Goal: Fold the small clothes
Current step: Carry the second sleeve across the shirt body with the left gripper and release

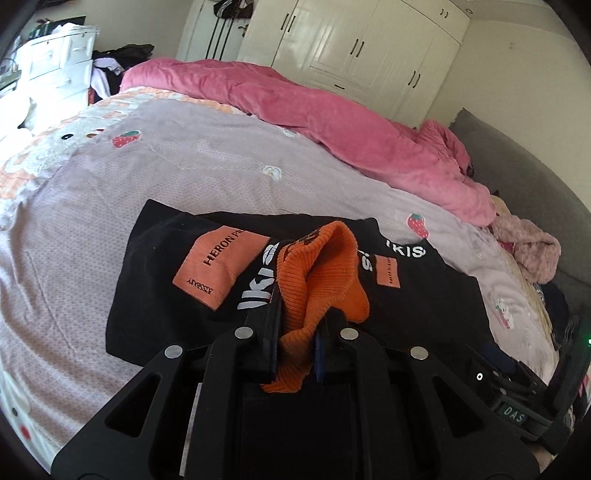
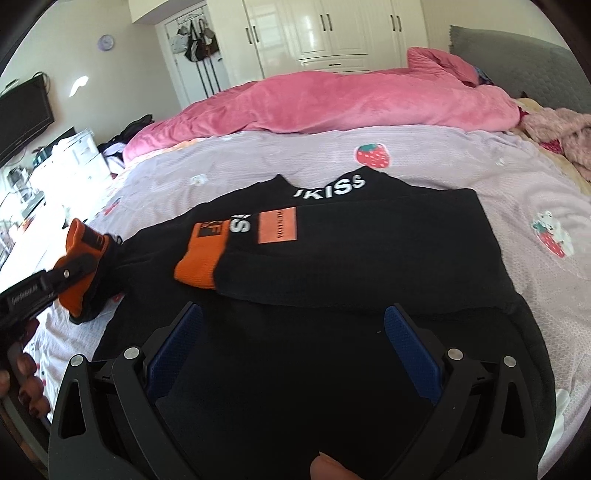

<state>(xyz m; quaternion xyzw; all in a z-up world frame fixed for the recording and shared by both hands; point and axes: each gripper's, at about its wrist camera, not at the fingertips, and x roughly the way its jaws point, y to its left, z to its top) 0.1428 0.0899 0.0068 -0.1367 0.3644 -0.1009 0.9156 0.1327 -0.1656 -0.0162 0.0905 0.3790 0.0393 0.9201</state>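
A black sweater with white lettering and orange patches lies flat on the bed. One sleeve is folded across its chest, its orange cuff resting near the middle. My left gripper is shut on the other sleeve's orange cuff, which bunches up between the pads; in the right wrist view this gripper is at the sweater's left side, with the cuff lifted off the bed. My right gripper hovers open over the sweater's lower part, nothing between its blue pads.
The lilac strawberry-print bedspread surrounds the sweater. A pink duvet is heaped along the far side, and a pink fluffy garment lies by the grey headboard. White drawers stand at the left, wardrobes behind.
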